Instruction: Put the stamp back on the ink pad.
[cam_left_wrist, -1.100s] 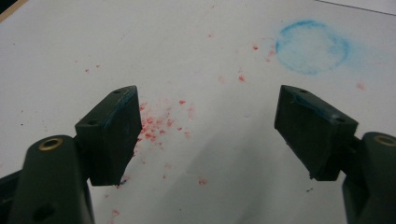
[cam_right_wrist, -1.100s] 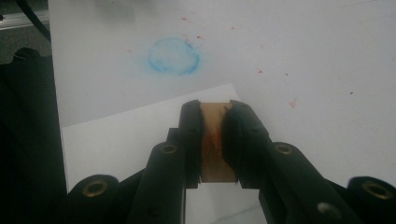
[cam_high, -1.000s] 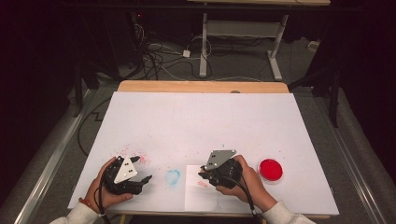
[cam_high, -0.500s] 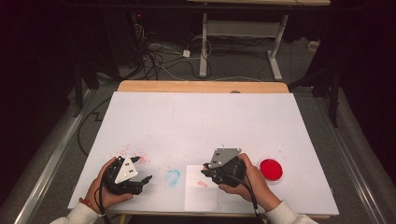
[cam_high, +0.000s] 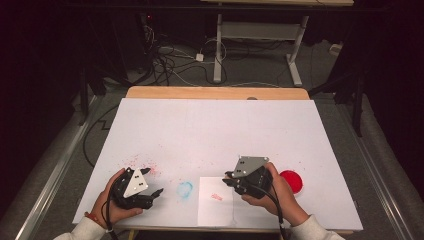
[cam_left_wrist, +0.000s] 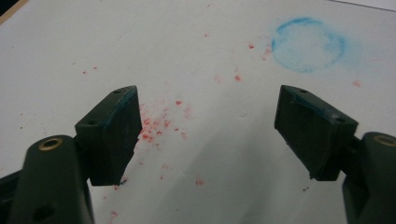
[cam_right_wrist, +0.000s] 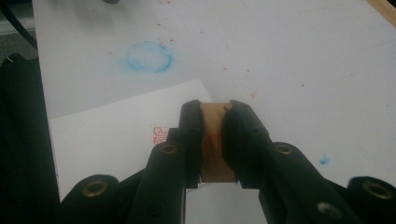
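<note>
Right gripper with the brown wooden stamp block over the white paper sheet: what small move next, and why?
Probably lift the right gripper and carry the brown wooden stamp block toward the round red ink pad. A red stamp mark already sits on the white paper sheet.

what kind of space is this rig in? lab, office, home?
Probably a lab or recording workspace. A white-topped table stands in a dark room, with loose cables on the floor behind it and a height-adjustable desk frame beyond. The tabletop carries red and blue ink stains from stamping.
</note>
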